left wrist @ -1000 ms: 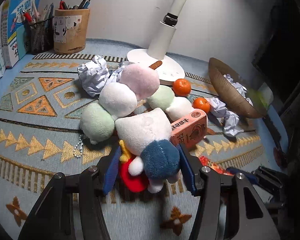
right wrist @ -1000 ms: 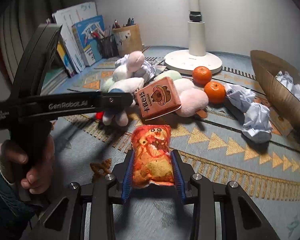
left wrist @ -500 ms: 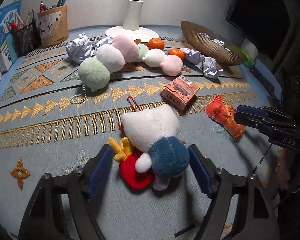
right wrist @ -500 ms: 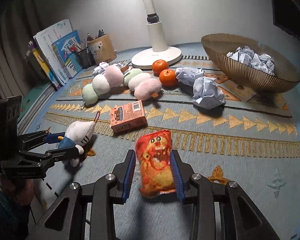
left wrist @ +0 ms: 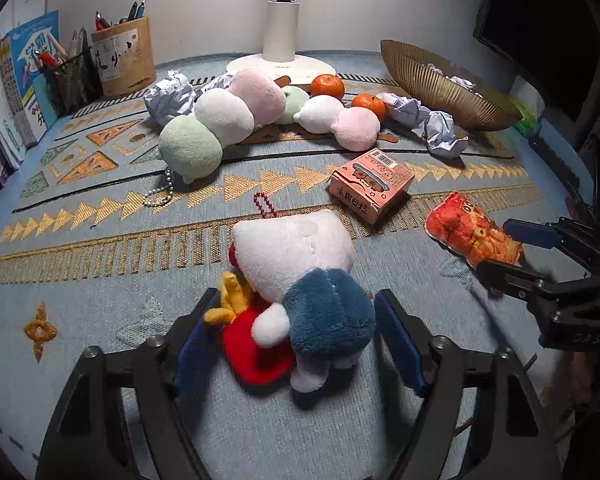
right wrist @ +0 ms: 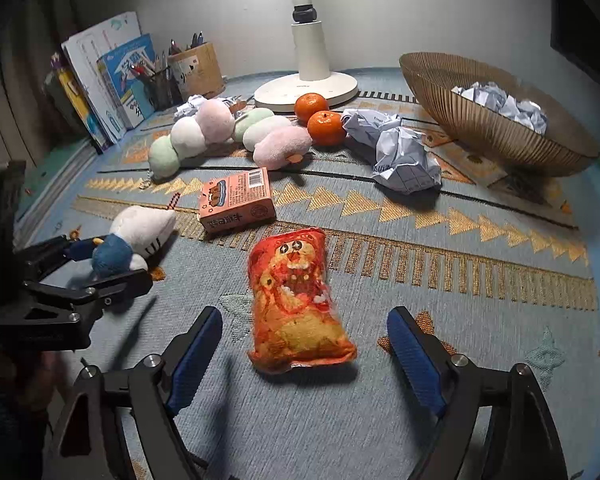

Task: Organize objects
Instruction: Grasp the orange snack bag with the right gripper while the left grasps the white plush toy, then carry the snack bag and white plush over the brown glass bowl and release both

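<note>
Two items lay at the near edge of the mat, well in front of the lamp base: you had the snack bag flat between your right gripper, whose jaws had just been opening and stood clear of it. Your left gripper straddled the plush toy; its jaws had just been closing in, pads not visibly pressing. By my reckoning you were early on. The pink box, dango plushes, both oranges and loose paper balls lay strewn before the lamp base. The brown bowl, right of it, held only crumpled paper; the pen cup, left of it, held pens.
</note>
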The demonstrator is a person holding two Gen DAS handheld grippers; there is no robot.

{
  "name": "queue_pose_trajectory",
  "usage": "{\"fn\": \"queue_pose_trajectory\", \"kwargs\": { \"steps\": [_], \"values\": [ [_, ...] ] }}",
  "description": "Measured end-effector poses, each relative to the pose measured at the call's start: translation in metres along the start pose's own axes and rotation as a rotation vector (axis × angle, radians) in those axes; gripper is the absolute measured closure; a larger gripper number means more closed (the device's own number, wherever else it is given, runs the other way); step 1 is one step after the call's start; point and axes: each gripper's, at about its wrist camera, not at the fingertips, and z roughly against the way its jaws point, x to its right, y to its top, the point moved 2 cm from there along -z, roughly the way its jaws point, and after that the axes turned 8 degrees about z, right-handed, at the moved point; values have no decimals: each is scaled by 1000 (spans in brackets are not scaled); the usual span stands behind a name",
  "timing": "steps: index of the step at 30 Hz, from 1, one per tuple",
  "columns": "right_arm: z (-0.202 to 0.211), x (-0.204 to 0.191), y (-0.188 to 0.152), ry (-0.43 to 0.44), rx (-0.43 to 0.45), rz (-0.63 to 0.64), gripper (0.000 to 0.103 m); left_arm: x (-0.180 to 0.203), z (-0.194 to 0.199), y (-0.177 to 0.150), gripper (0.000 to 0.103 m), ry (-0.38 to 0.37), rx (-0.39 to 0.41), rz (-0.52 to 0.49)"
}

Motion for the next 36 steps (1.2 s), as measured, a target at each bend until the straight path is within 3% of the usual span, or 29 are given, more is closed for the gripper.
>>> {"fn": "queue_pose_trajectory", "kwargs": {
  "steps": [2,7,11,15,18,22,23,27,29,30,33,36],
  "values": [
    [-7,-7,2,5,-21,15,61,-2,2,0,49,-11,6,-7],
    [5,-5,11,-16,50,-21,71,-5,23,10,54,-34,104,-39],
    [10,15,19,-72,81,-125,71,-13,21,23,54,-36,119,-36],
    [-9,23,15,-54,10,-165,71,-22,2,25,54,-66,81,-1],
    [-11,23,10,-34,1,-173,64,-24,3,24,53,-84,86,6],
    [-9,27,11,-15,13,-191,42,-23,-7,23,50,-91,21,4],
    [-11,27,11,-17,7,-184,42,-21,-7,23,49,-88,22,-2],
    [-13,24,10,-48,12,-157,42,-19,-7,22,49,-74,26,-10],
    [-13,20,12,-56,9,-129,64,-16,-5,21,51,-60,38,-23],
    [-13,18,13,-53,7,-124,64,-14,-3,20,52,-53,48,-34],
    [-8,23,13,49,18,-178,71,-7,7,19,53,-75,87,-62],
    [3,30,12,273,76,-289,74,-3,20,22,53,-104,124,-44]
  ]
}}
